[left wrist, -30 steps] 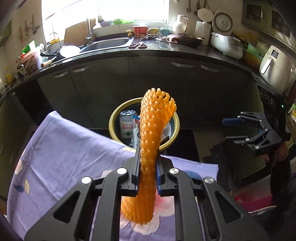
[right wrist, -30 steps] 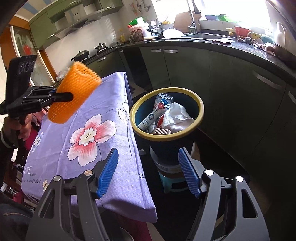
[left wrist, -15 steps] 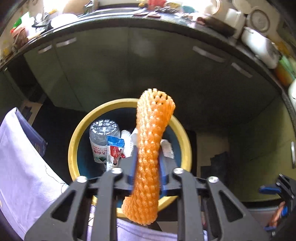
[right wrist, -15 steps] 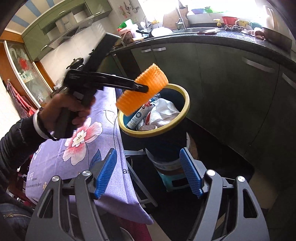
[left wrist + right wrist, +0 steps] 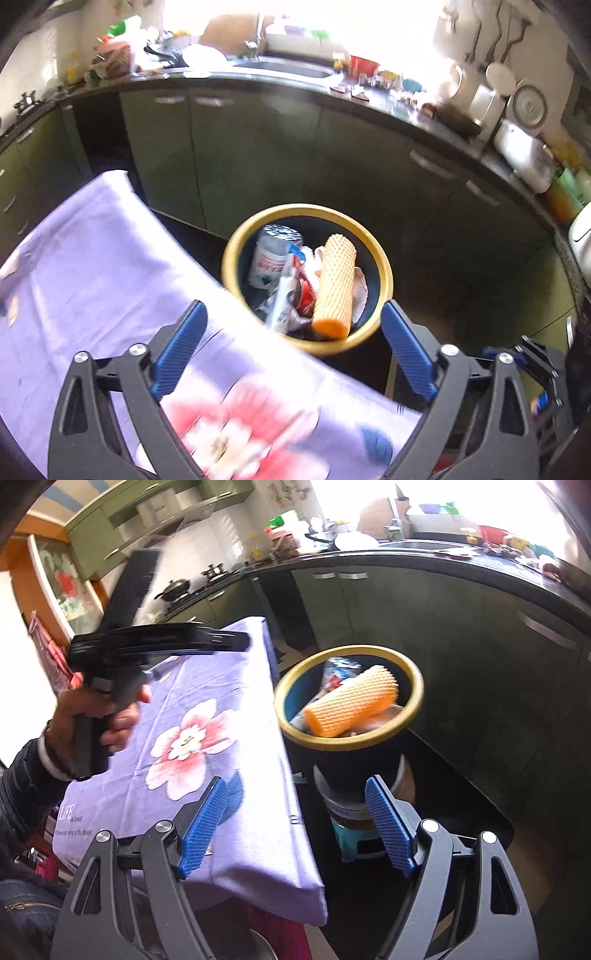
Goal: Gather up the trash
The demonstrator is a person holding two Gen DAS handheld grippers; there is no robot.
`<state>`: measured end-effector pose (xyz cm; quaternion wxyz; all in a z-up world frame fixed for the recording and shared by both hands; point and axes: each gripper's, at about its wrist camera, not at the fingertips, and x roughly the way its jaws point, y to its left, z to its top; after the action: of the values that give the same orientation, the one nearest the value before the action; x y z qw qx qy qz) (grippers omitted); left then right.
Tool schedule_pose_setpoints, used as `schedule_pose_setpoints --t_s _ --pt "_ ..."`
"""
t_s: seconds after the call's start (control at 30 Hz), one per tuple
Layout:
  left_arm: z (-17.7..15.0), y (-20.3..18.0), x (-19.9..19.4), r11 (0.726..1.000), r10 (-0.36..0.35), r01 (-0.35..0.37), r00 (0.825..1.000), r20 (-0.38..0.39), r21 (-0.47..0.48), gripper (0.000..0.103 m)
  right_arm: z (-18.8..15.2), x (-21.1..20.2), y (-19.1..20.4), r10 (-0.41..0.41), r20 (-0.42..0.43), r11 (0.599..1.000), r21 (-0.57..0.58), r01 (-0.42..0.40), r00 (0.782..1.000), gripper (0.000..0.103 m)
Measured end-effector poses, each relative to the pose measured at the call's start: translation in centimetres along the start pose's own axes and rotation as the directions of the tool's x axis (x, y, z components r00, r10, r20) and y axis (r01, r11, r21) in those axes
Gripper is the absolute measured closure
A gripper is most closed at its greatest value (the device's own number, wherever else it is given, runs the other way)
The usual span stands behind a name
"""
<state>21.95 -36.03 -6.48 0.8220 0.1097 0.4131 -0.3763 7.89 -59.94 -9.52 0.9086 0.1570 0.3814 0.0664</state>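
Left wrist view takes in a kitchen with a long curved run of dark green cupboards (image 5: 258, 155) under a black worktop (image 5: 406, 107), a sink (image 5: 284, 68) below a bright window, and pots and jars crowded along the top. Nearer stands the desk (image 5: 92, 266), covered by a lilac cloth (image 5: 207, 686) printed with a pink and white flower. Just past its edge sits a dark bin (image 5: 384, 266) with a yellow rim, raised on a small stool (image 5: 351, 834). An orange foam net sleeve (image 5: 334, 284) lies inside the bin on top of a plastic bottle (image 5: 269, 254) and crumpled wrappers (image 5: 291, 299). Both the left tongs (image 5: 291, 354) and the right tongs (image 5: 295, 823) are spread wide and hold nothing.
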Motion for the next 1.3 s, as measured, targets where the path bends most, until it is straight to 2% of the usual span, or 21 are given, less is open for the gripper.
schedule_pose_setpoints --t_s 0.07,0.13,0.23,0.37,0.47,0.53,0.7,0.93,1.07,1.3 --pt "-2.4 1.1 -4.2 0.999 0.05 -0.049 0.996 0.069 -0.018 0.007 0.2 0.3 1.5 0.009 0.006 0.999 -0.038 -0.009 1.0 0.026" --pt "-5.2 2.7 -8.2 0.992 0.12 -0.115 0.984 0.128 -0.047 0.007 0.5 0.6 3.2 0.022 0.014 0.997 -0.073 -0.021 1.0 0.025" --pt "-9.4 4.5 -13.1 0.966 0.252 -0.235 0.948 0.193 -0.106 0.007 0.7 1.0 6.0 0.011 0.036 0.993 -0.117 -0.007 0.999 0.022" --pt "-14.9 7.6 -18.0 0.905 0.407 -0.362 0.89 0.206 -0.223 0.007 0.9 1.6 9.1 -0.023 0.078 0.985 -0.171 0.036 0.997 0.017" --pt "-18.5 9.3 -21.0 0.865 0.462 -0.388 0.864 0.202 -0.319 0.007 0.8 1.8 11.0 -0.053 0.103 0.978 -0.195 0.072 0.993 0.015" --pt "-20.8 10.1 -23.1 0.832 0.503 -0.41 0.841 0.2 -0.373 0.007 0.7 1.8 12.0 -0.086 0.121 0.97 -0.216 0.111 0.989 0.013" --pt "-23.8 10.4 -26.4 0.79 0.561 -0.434 0.798 0.222 -0.434 0.007 0.2 1.3 13.9 -0.142 0.154 0.953 -0.246 0.178 0.978 0.01" --pt "-26.4 8.8 -29.9 0.761 0.607 -0.446 0.746 0.274 -0.47 0.007 -0.7 -0.3 14.6 -0.161 0.189 0.944 -0.255 0.207 0.969 0.005" --pt "-26.9 8.0 -31.1 0.756 0.616 -0.441 0.729 0.299 -0.483 0.007 -1.1 -1.2 14.4 -0.16 0.206 0.945 -0.25 0.21 0.965 0.005" --pt "-27.2 7.0 -31.8 0.745 0.635 -0.454 0.709 0.308 -0.489 0.007 -1.3 -2.2 13.6 -0.152 0.221 0.953 -0.227 0.203 0.963 0.005"
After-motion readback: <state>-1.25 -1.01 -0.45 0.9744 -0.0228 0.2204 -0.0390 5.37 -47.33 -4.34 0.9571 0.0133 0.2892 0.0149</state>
